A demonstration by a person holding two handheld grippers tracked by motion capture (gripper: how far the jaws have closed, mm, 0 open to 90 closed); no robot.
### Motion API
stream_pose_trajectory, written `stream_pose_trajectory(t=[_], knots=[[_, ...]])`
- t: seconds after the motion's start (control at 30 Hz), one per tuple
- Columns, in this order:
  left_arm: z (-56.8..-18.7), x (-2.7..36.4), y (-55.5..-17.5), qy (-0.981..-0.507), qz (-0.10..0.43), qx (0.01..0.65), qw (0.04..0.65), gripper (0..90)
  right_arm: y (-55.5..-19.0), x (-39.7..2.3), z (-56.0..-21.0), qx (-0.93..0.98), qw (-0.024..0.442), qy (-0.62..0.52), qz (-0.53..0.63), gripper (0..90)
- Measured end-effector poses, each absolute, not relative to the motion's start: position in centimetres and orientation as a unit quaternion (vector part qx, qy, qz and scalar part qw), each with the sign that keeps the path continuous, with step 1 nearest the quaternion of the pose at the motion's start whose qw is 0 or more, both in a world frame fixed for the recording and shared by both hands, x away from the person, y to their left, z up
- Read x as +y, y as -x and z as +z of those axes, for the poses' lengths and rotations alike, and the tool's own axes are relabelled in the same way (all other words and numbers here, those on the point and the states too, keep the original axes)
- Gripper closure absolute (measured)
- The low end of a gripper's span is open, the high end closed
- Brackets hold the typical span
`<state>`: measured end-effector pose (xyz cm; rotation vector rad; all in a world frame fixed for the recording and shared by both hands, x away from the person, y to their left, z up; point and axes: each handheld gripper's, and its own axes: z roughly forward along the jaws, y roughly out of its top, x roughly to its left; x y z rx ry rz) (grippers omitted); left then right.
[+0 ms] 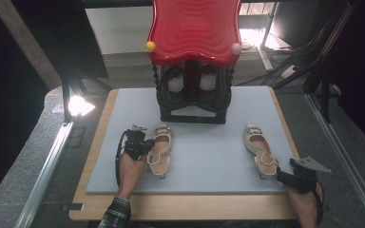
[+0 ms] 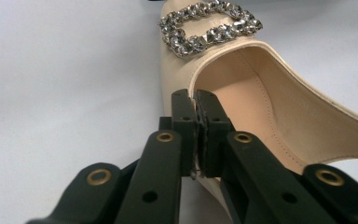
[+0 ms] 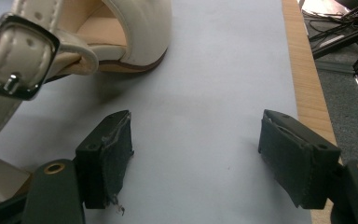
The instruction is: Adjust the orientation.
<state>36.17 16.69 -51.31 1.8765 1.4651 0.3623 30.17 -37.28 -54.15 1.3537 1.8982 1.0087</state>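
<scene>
The left gripper [image 2: 198, 116] is clenched on the side rim of the left shoe [image 1: 160, 149], just behind its jewelled buckle [image 2: 209, 25] — that shoe lies on the grey mat [image 1: 204, 156] covering the worktop. The right gripper [image 3: 193, 156] stands released just beside the heel of the right shoe [image 1: 260, 151] — nothing between its pads.

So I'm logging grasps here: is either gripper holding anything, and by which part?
The left gripper is shut on the left shoe, pinching its side rim just behind the buckle. The right gripper is open beside the right shoe and holds nothing.
</scene>
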Motion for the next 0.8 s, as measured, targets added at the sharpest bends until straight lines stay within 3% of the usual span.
stream_pose_trajectory(t=[0.27,0.8], knots=[[-51.6,17.7,-36.2,-0.710,0.125,0.571,0.393,88.8,-30.2,-37.3,-54.1,0.714,0.296,-0.509,0.379,25.7],[-49.7,21.9,-35.5,-0.647,0.156,0.585,0.464,88.8,-30.2,-37.3,-54.1,0.714,0.296,-0.509,0.379,25.7]])
